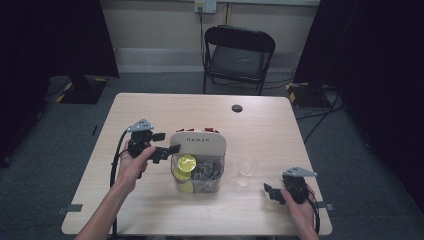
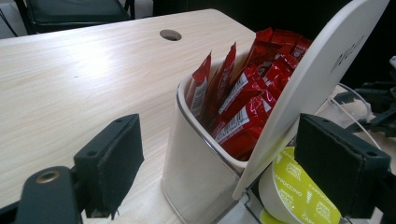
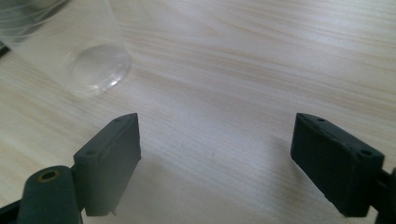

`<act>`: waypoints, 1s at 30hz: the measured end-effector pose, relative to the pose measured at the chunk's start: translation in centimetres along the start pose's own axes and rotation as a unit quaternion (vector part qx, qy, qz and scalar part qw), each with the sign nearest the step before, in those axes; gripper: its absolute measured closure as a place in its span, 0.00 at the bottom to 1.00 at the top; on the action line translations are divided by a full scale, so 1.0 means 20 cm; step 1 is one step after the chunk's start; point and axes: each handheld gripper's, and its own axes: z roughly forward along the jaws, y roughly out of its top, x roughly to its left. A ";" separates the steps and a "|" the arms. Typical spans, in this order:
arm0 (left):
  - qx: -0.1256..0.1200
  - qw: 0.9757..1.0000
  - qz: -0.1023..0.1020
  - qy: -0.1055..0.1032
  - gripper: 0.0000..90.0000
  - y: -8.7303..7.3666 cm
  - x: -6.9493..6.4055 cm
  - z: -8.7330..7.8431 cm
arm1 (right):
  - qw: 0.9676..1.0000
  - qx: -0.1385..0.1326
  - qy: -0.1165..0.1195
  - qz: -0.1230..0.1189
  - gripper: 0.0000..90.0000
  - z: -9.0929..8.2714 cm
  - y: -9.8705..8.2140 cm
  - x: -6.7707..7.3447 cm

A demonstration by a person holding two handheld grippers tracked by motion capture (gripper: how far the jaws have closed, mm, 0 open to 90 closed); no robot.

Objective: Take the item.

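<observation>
Nearest the person, the right gripper (image 1: 273, 192) rests low on the pale wooden table (image 1: 150, 210), jaws wide apart with nothing between them, to the right of the clear plastic capsule-and-sachet holder with a cream oval lid (image 1: 198, 145). The clear plastic cup (image 1: 247, 170) stands just right of that holder, up-table and left of the right gripper, the nearer tool. Left of the holder, the left gripper (image 1: 168, 151) gapes, straddling its lid edge without pressing, red sachets (image 2: 243, 100) behind.
</observation>
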 end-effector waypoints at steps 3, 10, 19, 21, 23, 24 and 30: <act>0.004 1.000 0.004 0.001 0.16 0.00 0.00 0.00 | 1.000 -0.004 0.011 -0.005 0.20 -0.02 0.01 0.01; 0.007 1.000 0.004 0.008 0.13 0.00 0.00 0.01 | 0.999 -0.011 0.050 -0.004 0.25 -0.07 0.05 0.04; 0.011 1.000 0.001 0.015 0.11 0.01 -0.01 0.01 | 0.997 -0.037 0.066 -0.020 0.30 -0.14 0.11 0.08; 0.011 1.000 0.001 0.015 0.11 0.01 -0.01 0.01 | 0.996 -0.043 0.071 -0.019 0.31 -0.16 0.13 0.09; 0.012 1.000 0.000 0.017 0.10 0.01 -0.01 0.02 | 0.995 -0.050 0.079 -0.019 0.33 -0.17 0.15 0.10; 0.013 1.000 0.001 0.019 0.09 0.01 -0.01 0.02 | 0.995 -0.055 0.082 -0.022 0.33 -0.18 0.16 0.10; 0.014 1.000 0.001 0.024 0.06 0.01 -0.02 0.02 | 0.991 -0.078 0.107 -0.029 0.35 -0.24 0.25 0.15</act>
